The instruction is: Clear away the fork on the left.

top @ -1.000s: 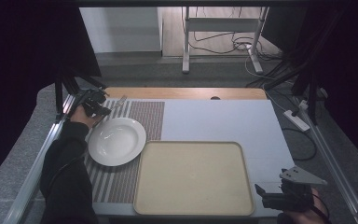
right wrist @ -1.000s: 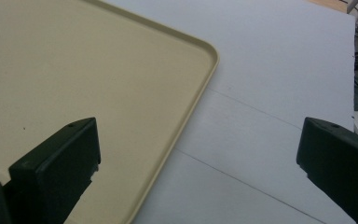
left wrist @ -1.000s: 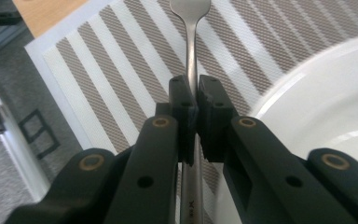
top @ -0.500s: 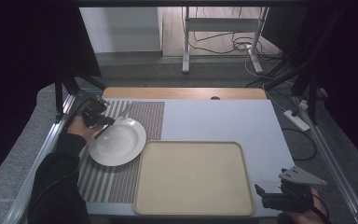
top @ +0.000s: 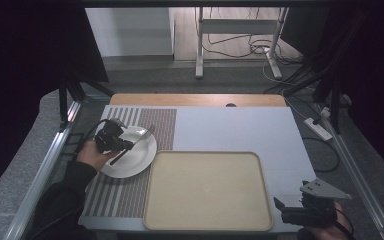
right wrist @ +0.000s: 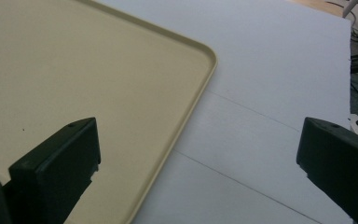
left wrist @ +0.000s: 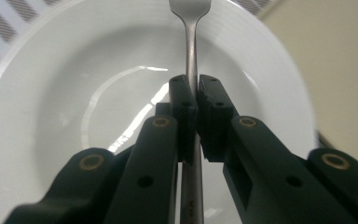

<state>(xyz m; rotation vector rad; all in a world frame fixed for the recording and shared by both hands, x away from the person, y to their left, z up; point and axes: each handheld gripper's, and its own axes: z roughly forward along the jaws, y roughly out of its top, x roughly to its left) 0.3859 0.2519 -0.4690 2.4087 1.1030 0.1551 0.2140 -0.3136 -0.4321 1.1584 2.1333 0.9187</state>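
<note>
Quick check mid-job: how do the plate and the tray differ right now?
The plate is round, white and glossy; the tray is rectangular, beige and matte. The plate sits on the striped mat, the tray mostly on the white tabletop. The left gripper holds a fork above the plate; nothing lies in the tray. Both lie flat, side by side.

shiny metal fork (left wrist: 192, 42), glossy white plate (left wrist: 65, 93), matt tray (top: 207, 190)

A lab-like recording room: dark curtains (top: 25, 60), loose floor cables (top: 240, 47) and a metal-framed table (top: 230, 125) set for staged work
</note>
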